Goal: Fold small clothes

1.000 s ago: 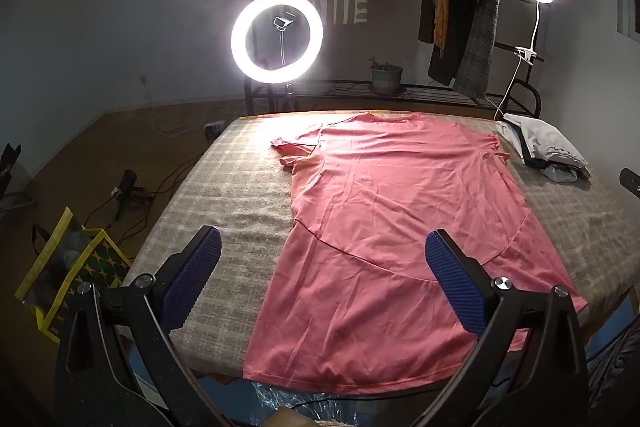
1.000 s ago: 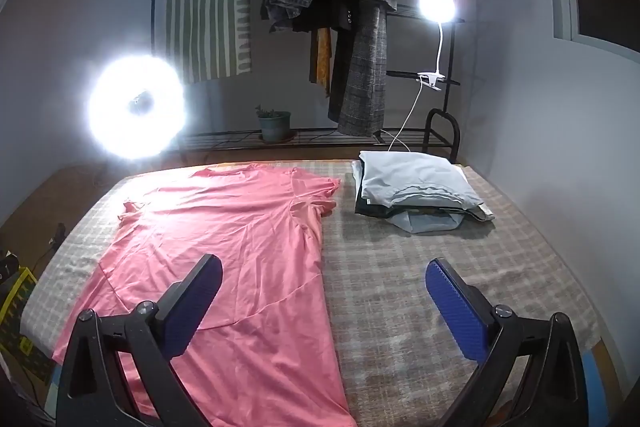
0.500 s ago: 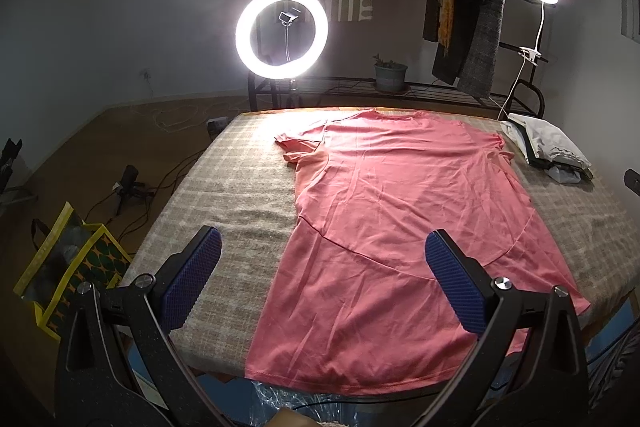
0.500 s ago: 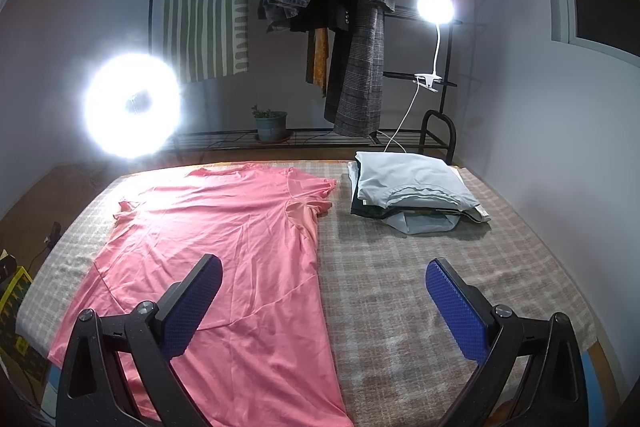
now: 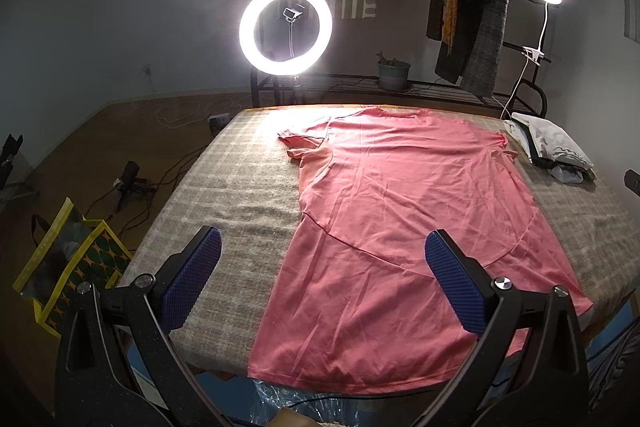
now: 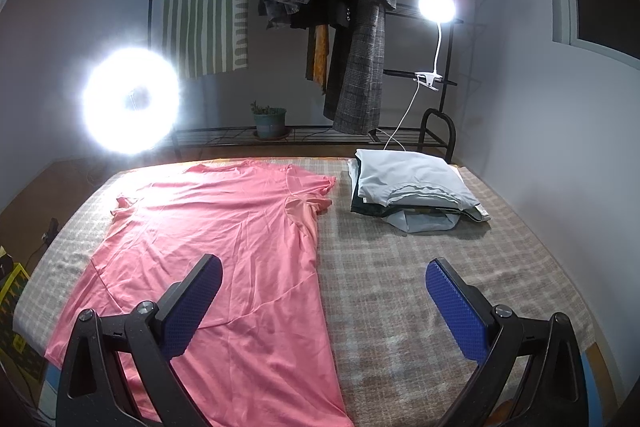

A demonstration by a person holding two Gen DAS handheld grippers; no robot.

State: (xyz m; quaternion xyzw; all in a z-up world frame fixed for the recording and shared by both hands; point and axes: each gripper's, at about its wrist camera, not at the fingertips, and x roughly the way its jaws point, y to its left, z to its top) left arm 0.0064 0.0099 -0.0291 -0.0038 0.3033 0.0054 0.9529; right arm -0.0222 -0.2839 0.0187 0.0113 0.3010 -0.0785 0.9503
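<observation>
Pink fabric fills the middle of what you see: the pink T-shirt [image 5: 404,227] lies flat and face-up on the table [image 5: 240,187], which is covered with a checked beige cloth, its neckline pointing at the ring light [image 5: 285,29] and its hem hanging just over the table edge nearest you. Both short sleeves are spread out to the sides of the shirt, and shallow creases run across the body. Your left tool [image 5: 323,279] hovers above the shirt's hem end with its jaws spread wide and nothing between them; one blue pad sits over bare checked cloth beside the shirt, the other over the pink fabric. Your right tool [image 6: 324,301] is likewise fully spread and empty, its left pad above the shirt's lower part and its right pad over the bare table on the far side of the shirt's edge. Neither tool touches the shirt. Near the shirt's right sleeve, but apart from it, a pile of folded clothes [image 6: 414,189] rests on the table, a pale grey garment on top. Beyond the shirt's neckline stand a small potted plant [image 6: 270,121], a clothes rack [image 6: 352,7] with hanging coats, and a lit clip lamp [image 6: 436,7].
</observation>
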